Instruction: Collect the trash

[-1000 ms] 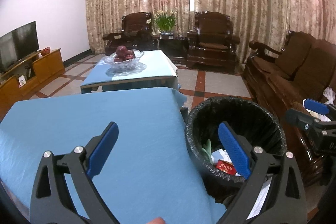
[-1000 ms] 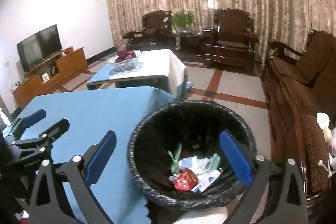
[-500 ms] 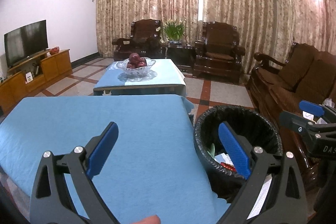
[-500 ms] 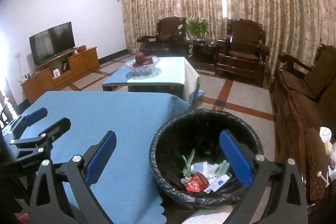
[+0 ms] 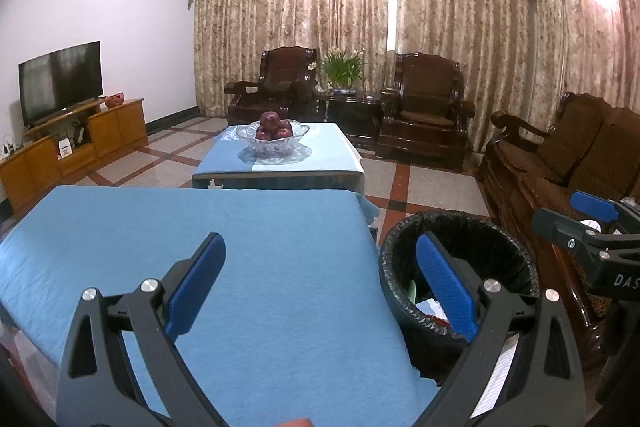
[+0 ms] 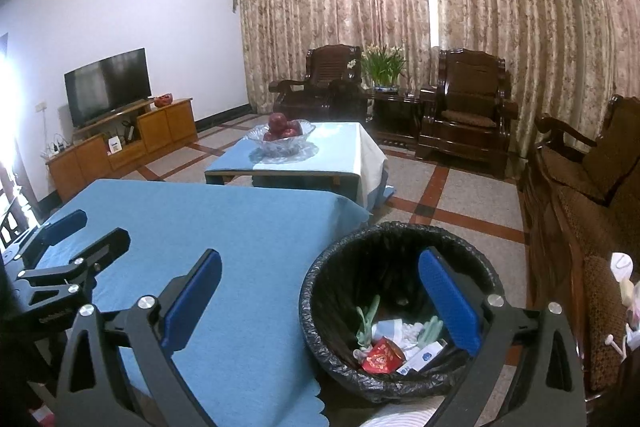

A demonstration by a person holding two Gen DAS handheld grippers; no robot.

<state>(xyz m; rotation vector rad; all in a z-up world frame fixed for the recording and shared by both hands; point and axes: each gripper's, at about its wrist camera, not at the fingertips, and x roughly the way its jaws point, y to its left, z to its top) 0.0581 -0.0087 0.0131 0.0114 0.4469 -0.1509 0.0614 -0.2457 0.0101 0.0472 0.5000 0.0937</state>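
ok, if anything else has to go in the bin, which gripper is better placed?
Probably right. The right gripper is open and empty, its right finger over the bin. The left gripper, also open, sits mostly over the blue table, with the bin to its right.

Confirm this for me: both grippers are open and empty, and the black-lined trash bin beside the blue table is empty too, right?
Not quite. The trash bin is not empty: the right wrist view shows a red packet, papers and green scraps inside. The left gripper and right gripper are open and empty.
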